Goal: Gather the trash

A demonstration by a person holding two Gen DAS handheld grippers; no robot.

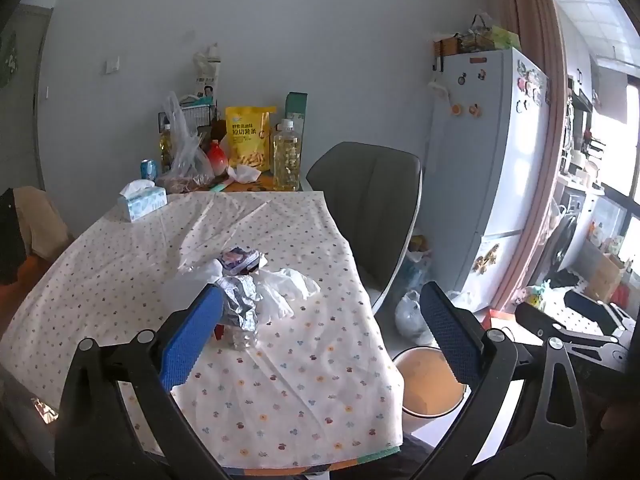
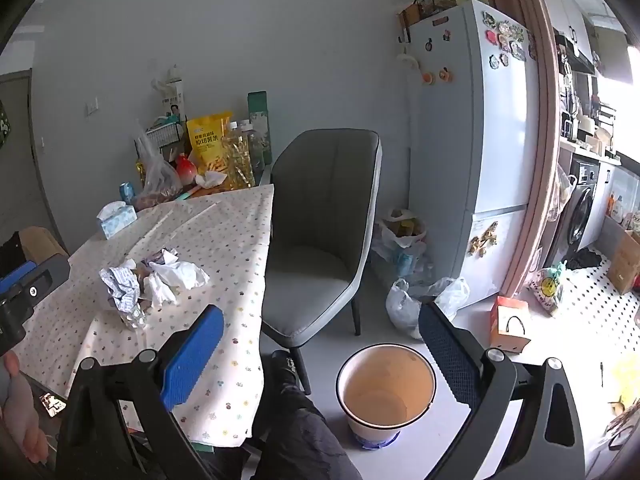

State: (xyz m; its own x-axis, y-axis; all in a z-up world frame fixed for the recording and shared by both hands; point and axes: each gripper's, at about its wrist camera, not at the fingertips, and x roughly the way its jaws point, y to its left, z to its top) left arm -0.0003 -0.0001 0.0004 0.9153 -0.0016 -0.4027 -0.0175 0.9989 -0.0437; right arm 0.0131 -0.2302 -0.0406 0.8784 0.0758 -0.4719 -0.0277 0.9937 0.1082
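Trash pile (image 1: 248, 292) on the table (image 1: 120, 264), both grippers wide and empty.
Crumpled foil (image 1: 240, 308), a white tissue wad (image 1: 286, 290) and a printed wrapper (image 1: 240, 260) lie bunched together mid-table, nearer the right edge. Left gripper (image 1: 320, 336) hangs over the near right corner, its left pad just in front of the foil, not pressing it. Right gripper (image 2: 320, 352) sits off the table's right edge above the bin (image 2: 386, 392) on the floor beside the chair (image 2: 320, 232). Tissue box (image 1: 142, 200) near the far left corner.
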